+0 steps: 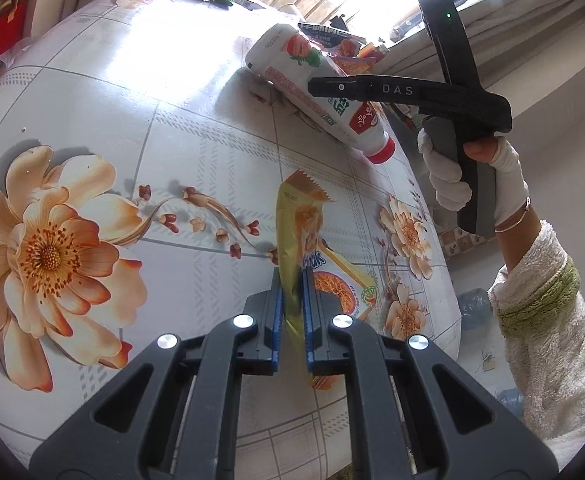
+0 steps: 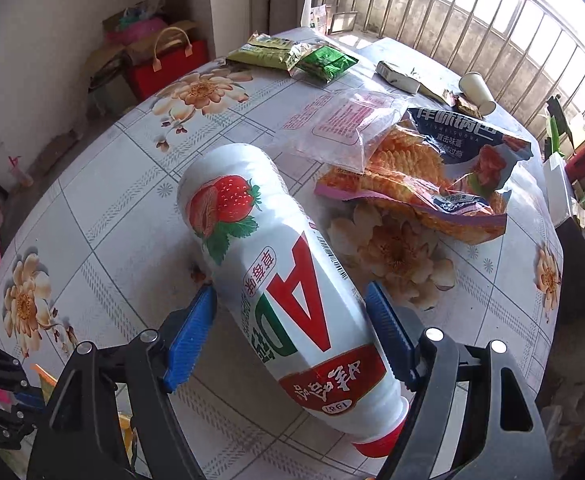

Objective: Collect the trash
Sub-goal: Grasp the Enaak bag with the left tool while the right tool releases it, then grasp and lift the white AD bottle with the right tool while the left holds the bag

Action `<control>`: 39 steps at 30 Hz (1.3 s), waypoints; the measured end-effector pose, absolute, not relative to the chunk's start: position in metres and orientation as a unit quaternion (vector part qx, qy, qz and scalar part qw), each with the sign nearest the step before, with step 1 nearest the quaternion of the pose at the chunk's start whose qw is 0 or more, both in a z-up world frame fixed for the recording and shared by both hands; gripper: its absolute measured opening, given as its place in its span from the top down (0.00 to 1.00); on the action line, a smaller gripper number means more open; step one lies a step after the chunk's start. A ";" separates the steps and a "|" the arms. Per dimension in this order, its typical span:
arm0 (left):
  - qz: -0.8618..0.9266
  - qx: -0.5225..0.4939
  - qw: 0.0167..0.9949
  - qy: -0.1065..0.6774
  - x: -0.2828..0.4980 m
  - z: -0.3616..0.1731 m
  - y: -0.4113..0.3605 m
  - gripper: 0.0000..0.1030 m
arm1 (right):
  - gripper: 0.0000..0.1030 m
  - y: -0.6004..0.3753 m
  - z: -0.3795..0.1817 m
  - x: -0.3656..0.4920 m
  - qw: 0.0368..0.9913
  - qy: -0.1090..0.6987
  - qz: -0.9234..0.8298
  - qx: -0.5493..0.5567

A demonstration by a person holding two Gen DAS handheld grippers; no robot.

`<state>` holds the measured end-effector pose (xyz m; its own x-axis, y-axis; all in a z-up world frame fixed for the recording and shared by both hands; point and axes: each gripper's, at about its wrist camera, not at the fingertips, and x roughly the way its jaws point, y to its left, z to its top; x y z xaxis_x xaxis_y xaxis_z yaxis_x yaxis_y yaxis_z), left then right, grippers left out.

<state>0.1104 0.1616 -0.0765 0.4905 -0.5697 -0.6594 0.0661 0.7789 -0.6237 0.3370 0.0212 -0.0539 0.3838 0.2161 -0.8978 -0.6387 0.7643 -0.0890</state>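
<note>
The left gripper (image 1: 292,300) was clamped on the yellow noodle wrapper (image 1: 306,232) at the lower centre, surely to carry it away, while the right gripper (image 2: 292,336) stood wide around the strawberry drink bottle (image 2: 276,276) lying on the flowered table (image 2: 104,208), not yet pressing it.

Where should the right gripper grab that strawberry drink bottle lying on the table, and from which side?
Probably across the middle of the bottle, coming down from above. It lies on its side on the table, so its round body offers two opposite flanks. The open right gripper already straddles it there. The red cap end is narrower, likelier to slip.
</note>
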 end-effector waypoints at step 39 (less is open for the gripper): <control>-0.216 -0.199 0.825 0.483 0.112 -0.049 0.084 0.93 | 0.46 -0.208 -0.100 0.163 0.737 0.522 0.235 0.358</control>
